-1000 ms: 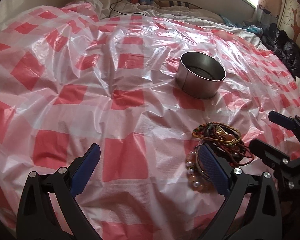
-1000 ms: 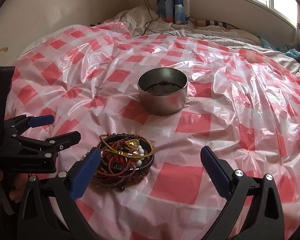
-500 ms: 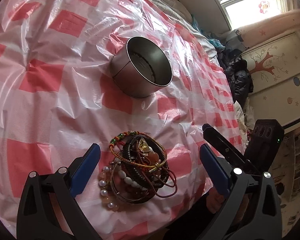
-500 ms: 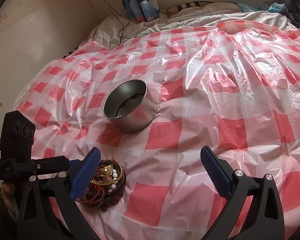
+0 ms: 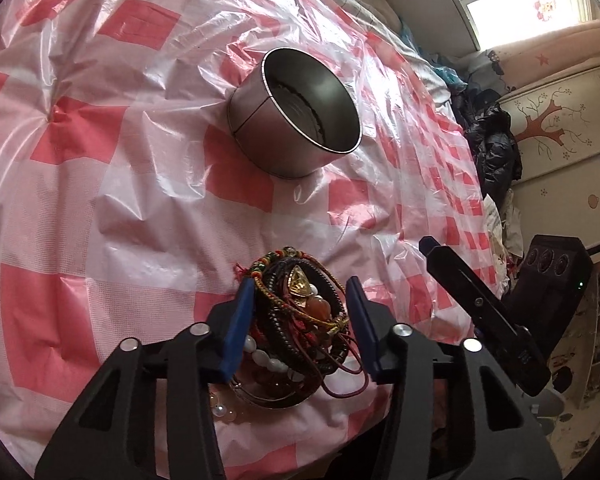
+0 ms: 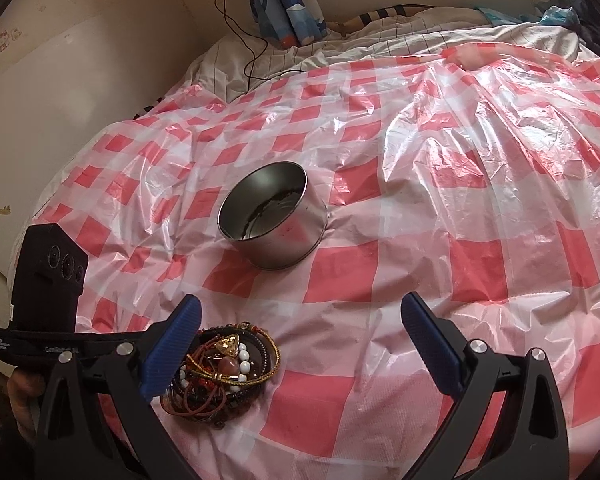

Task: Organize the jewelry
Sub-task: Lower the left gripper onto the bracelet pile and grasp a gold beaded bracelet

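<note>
A tangled pile of bracelets (image 5: 300, 320), with beads, red cords and a gold triangle charm, lies on the red-and-white checked plastic sheet (image 5: 100, 240). My left gripper (image 5: 302, 326) has closed its blue pads on both sides of the pile and grips it. A round metal tin (image 5: 300, 120) stands open beyond the pile. In the right wrist view the pile of bracelets (image 6: 224, 364) sits at lower left, and the tin (image 6: 274, 220) sits at centre. My right gripper (image 6: 300, 348) is open and empty, to the right of the pile.
The sheet covers a bed (image 6: 380, 40) with striped bedding at the back. A black cable (image 6: 252, 52) trails by the wall. Dark clothes (image 5: 496, 148) are heaped by a painted wardrobe (image 5: 560, 120) at the right. The bed edge is close behind the pile.
My left gripper swung over the pile of bracelets, moved down and closed its pads on it. My right gripper shifted right and stayed open.
</note>
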`<action>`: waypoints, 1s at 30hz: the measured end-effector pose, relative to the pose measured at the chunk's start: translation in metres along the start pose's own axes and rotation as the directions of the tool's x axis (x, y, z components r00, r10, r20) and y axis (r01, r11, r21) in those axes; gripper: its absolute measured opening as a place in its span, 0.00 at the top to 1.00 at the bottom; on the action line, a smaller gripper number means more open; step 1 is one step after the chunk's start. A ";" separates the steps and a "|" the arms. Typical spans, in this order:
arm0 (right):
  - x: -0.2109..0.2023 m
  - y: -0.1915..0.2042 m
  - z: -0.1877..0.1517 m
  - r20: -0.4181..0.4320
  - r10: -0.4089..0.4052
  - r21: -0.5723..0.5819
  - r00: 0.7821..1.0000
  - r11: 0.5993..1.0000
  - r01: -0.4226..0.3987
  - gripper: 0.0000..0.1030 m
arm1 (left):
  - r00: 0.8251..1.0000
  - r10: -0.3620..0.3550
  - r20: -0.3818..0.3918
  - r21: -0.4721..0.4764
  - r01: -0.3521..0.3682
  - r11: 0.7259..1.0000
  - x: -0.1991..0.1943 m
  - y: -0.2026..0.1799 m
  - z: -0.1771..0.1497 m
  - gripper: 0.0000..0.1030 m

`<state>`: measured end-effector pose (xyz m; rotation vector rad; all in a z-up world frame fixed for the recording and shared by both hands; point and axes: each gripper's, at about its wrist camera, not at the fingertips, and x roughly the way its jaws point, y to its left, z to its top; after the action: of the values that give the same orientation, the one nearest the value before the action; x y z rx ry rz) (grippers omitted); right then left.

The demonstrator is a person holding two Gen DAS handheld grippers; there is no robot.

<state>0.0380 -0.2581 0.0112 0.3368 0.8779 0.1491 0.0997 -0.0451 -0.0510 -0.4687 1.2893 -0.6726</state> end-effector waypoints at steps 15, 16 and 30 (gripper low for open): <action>0.000 -0.003 0.000 0.000 0.018 0.021 1.000 1.000 -0.018 0.07 | 0.998 0.036 0.054 -0.007 -0.035 0.999 -0.003 0.012 0.009 0.96; 0.001 -0.003 0.000 -0.001 0.019 0.022 1.000 1.000 -0.019 0.07 | 0.998 0.036 0.055 0.002 -0.037 0.999 -0.003 0.010 0.010 0.97; 0.002 -0.003 0.000 -0.006 0.020 0.023 1.000 1.000 -0.020 0.07 | 0.997 0.062 0.041 0.000 -0.062 0.998 0.006 0.012 0.012 0.63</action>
<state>0.0392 -0.2603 0.0086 0.3671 0.8829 0.1584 0.1140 -0.0407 -0.0604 -0.4376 1.2599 -0.6092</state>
